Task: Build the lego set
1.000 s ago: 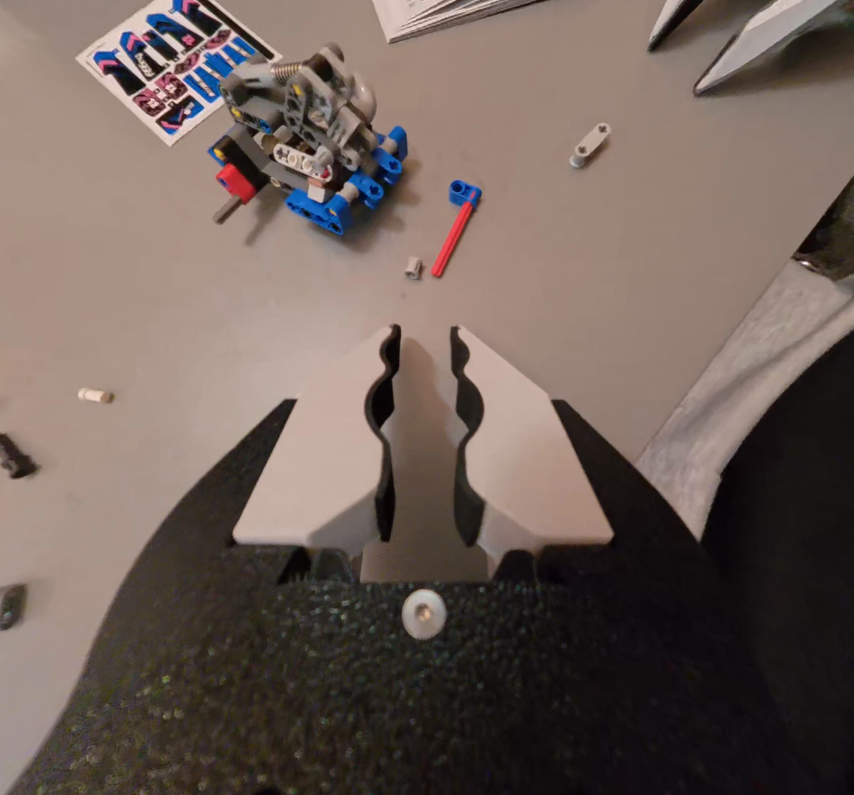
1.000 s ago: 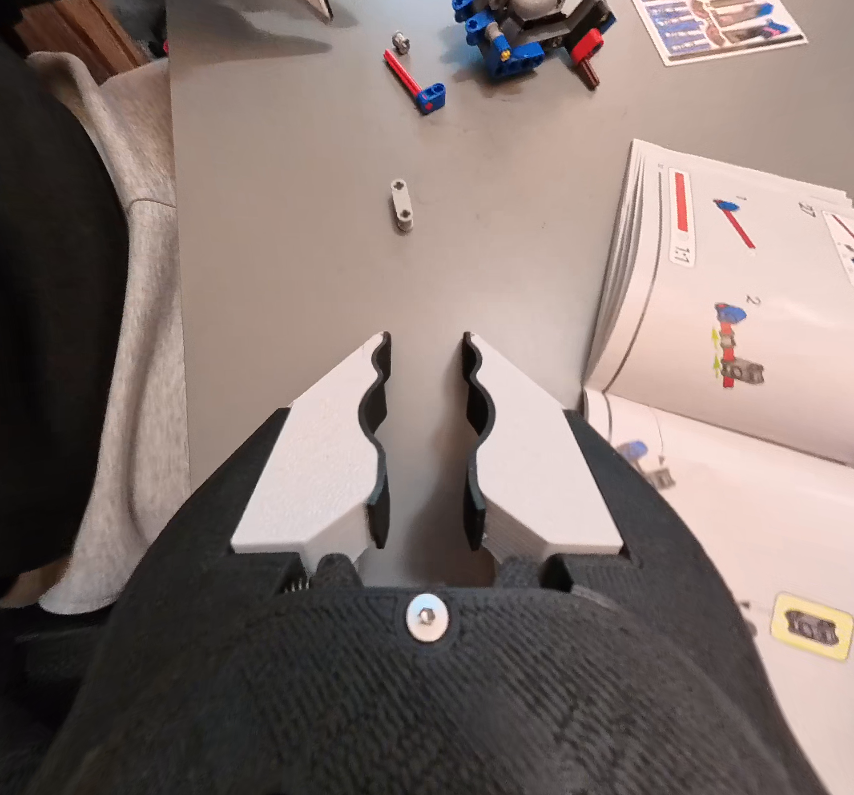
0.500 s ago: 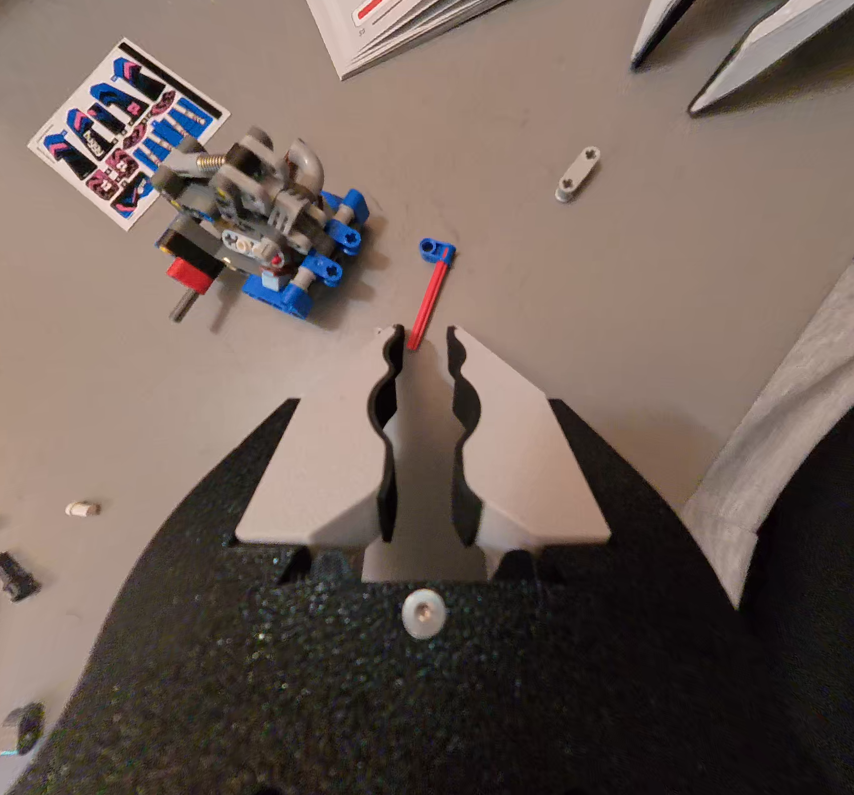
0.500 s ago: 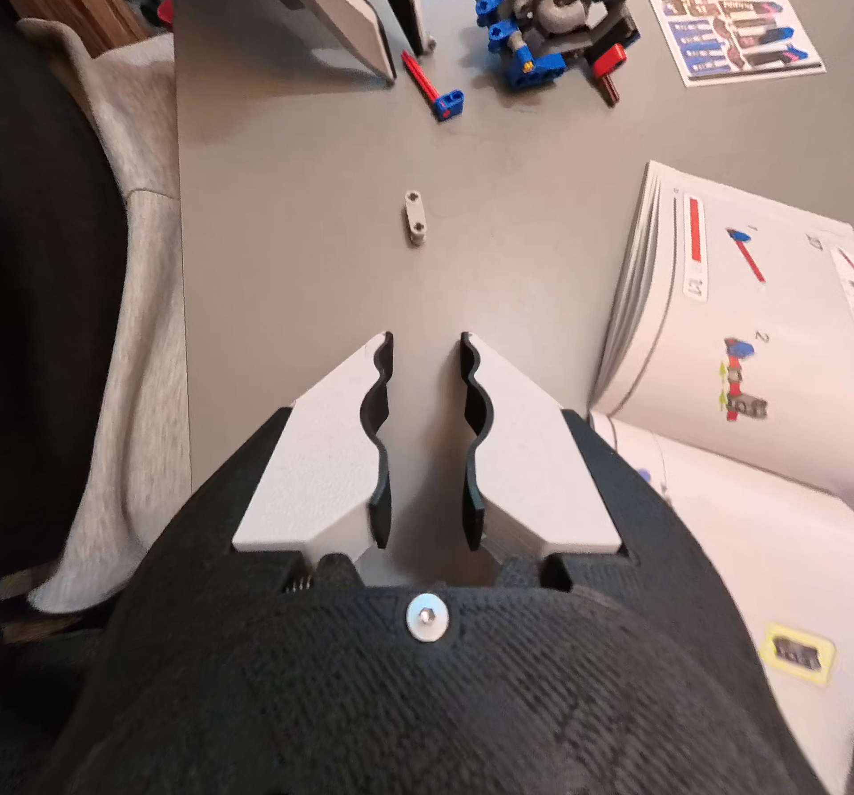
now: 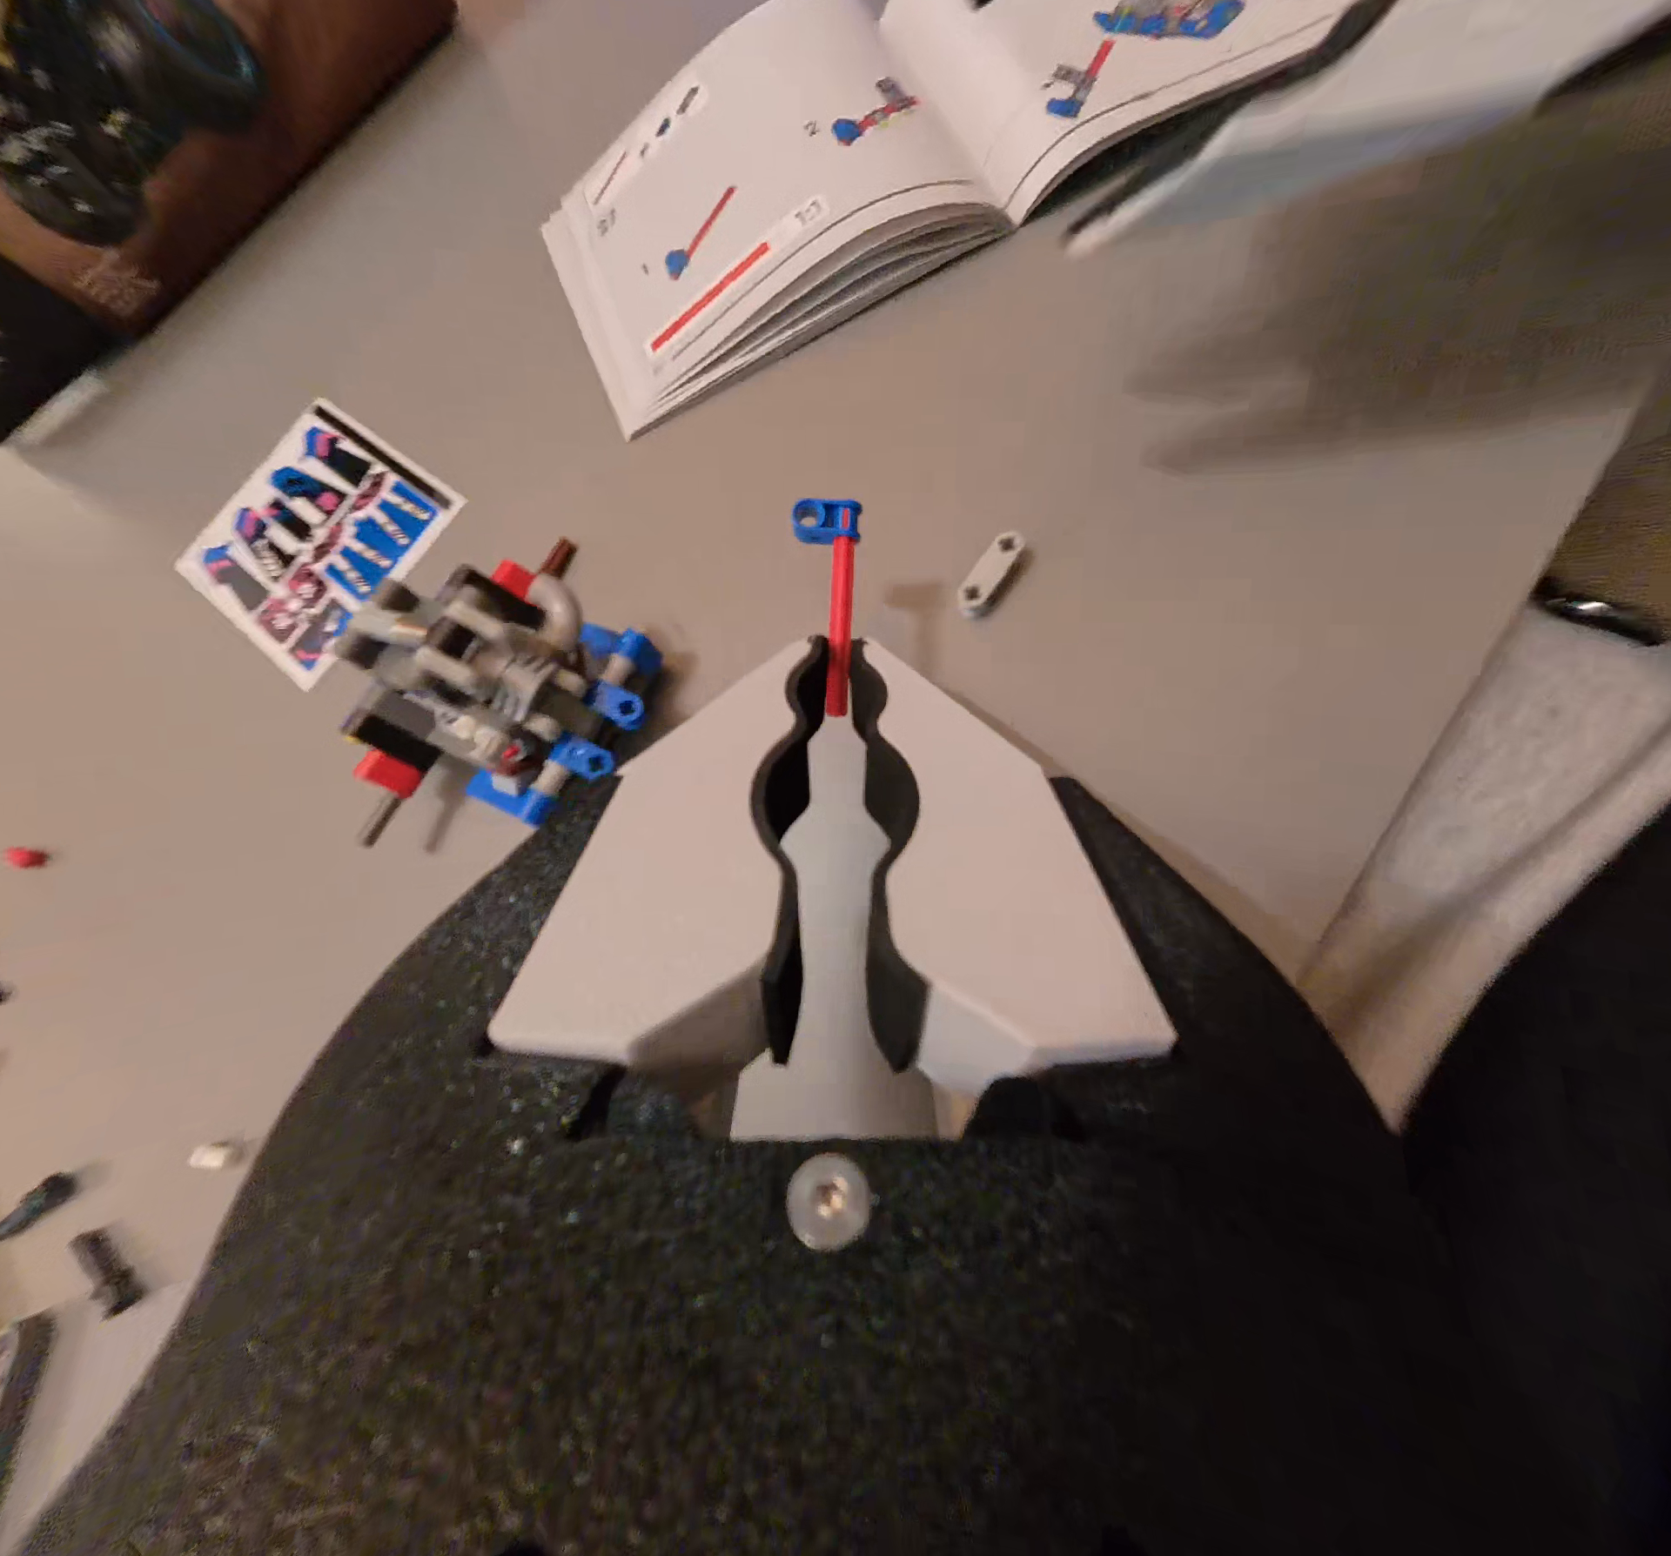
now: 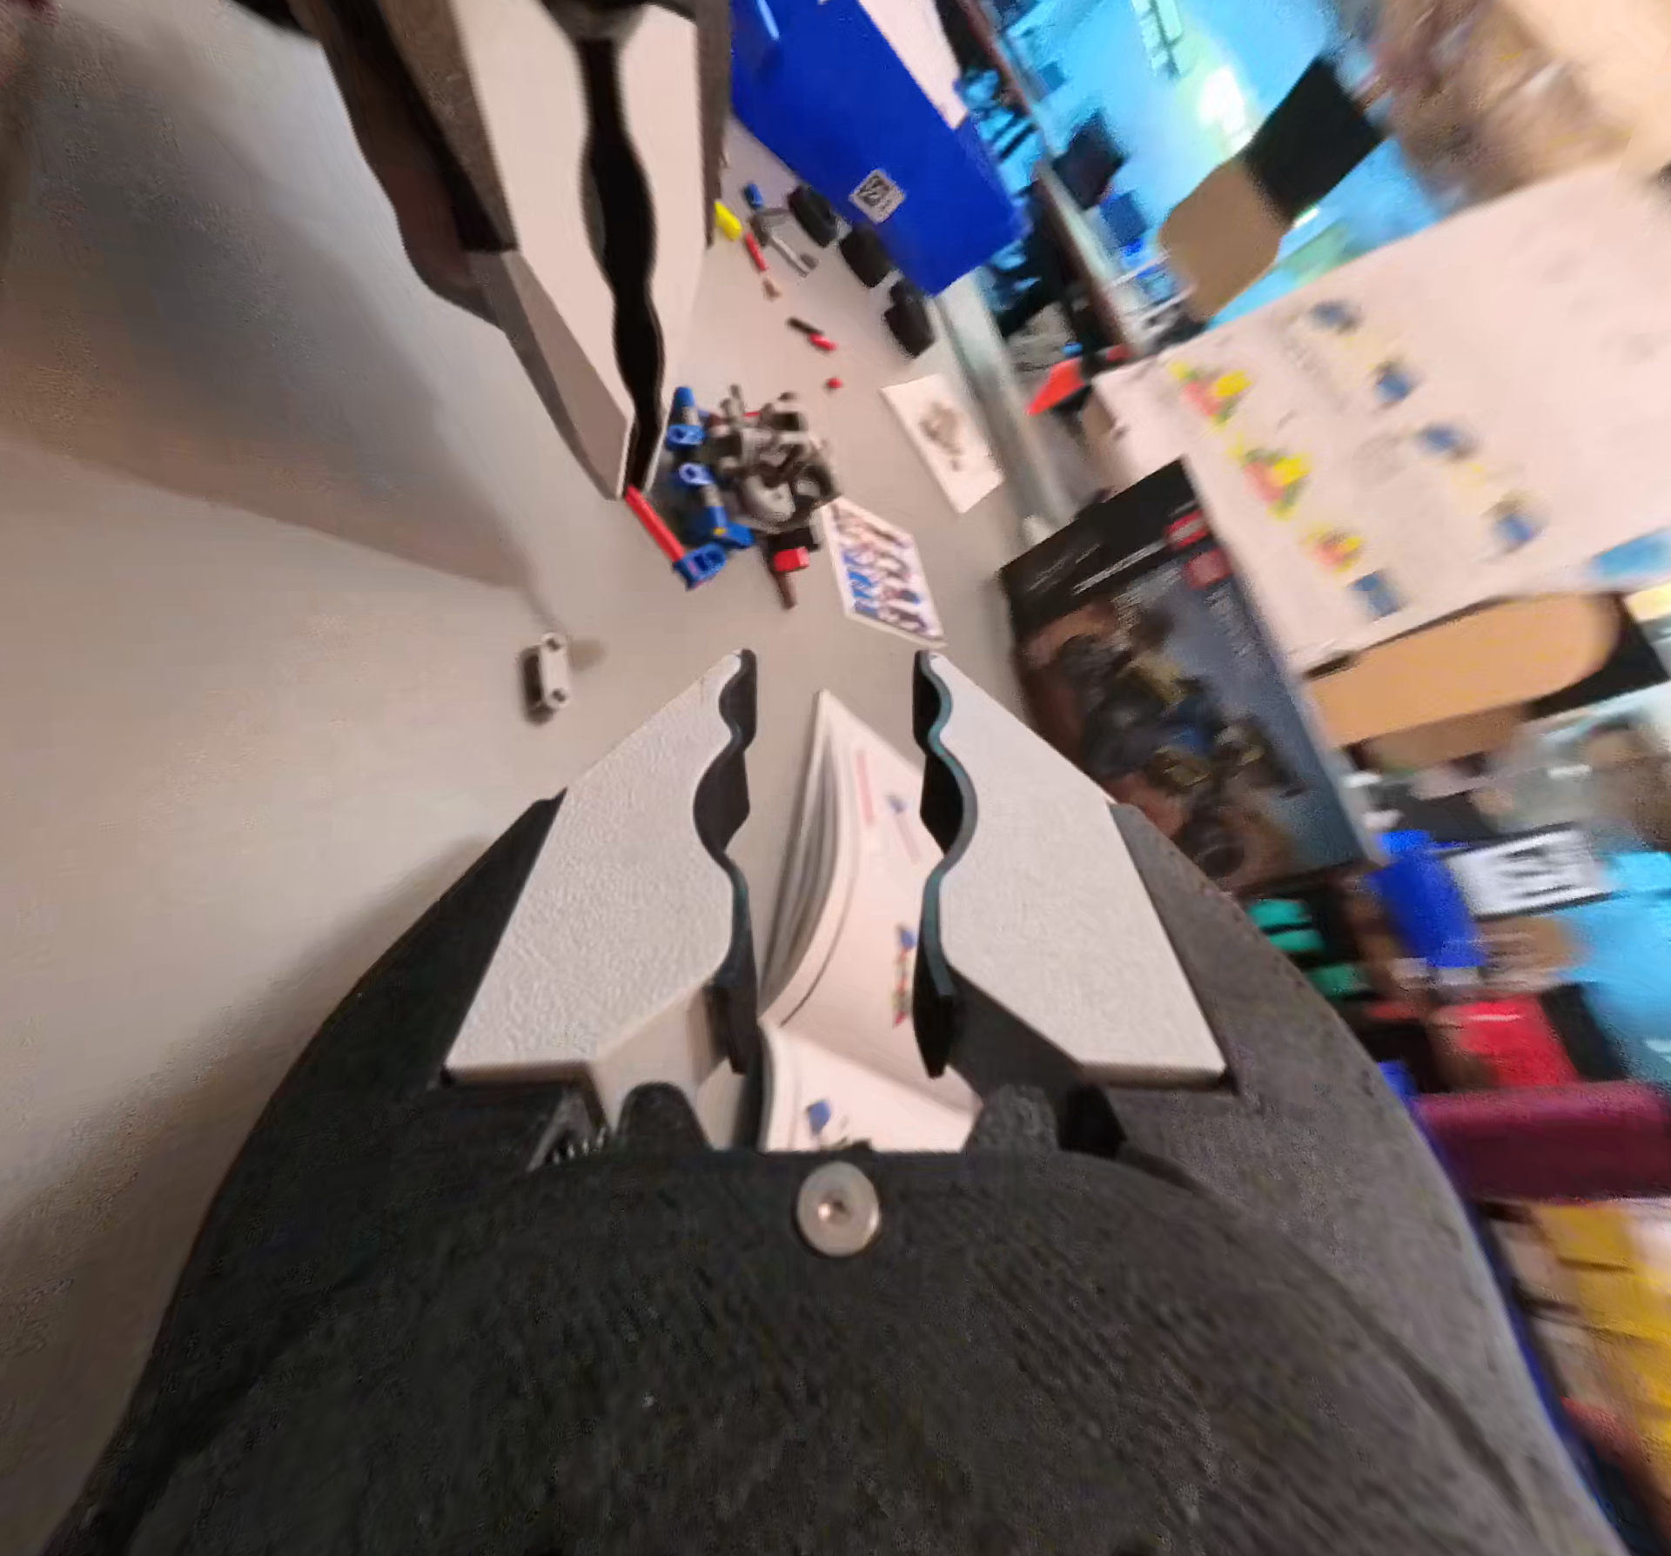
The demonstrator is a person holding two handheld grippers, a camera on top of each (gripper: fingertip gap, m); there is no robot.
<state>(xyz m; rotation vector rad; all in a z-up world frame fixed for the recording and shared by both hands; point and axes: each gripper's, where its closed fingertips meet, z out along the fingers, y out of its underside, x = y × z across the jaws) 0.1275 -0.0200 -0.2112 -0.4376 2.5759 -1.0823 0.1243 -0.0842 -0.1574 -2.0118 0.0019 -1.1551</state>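
My left gripper point(image 5: 836, 643) is shut on a red axle point(image 5: 840, 608) with a blue connector point(image 5: 826, 518) on its far end, held a little above the grey table point(image 5: 1175, 608). In the right wrist view the left gripper point(image 6: 633, 477) holds the axle point(image 6: 653, 521) just beside the part-built blue, grey and black model point(image 6: 764, 473). The model point(image 5: 488, 685) lies left of the left gripper. My right gripper point(image 6: 832, 663) is open and empty, tilted and raised over the open instruction booklet point(image 6: 845, 880). It shows only as a blur at the top right of the left wrist view point(image 5: 1356, 93).
A small grey link point(image 5: 992, 572) lies right of the axle. A sticker sheet point(image 5: 316, 536) and a set box point(image 5: 136, 66) are at the far left. The booklet point(image 5: 814, 202) lies beyond. Loose parts point(image 6: 787, 247) sit by a blue bin point(image 6: 850, 111). Small pins point(image 5: 99, 1259) lie near left.
My left gripper has closed on the red axle and lifted it off the table. My right gripper has swung up and tilted, staying open.
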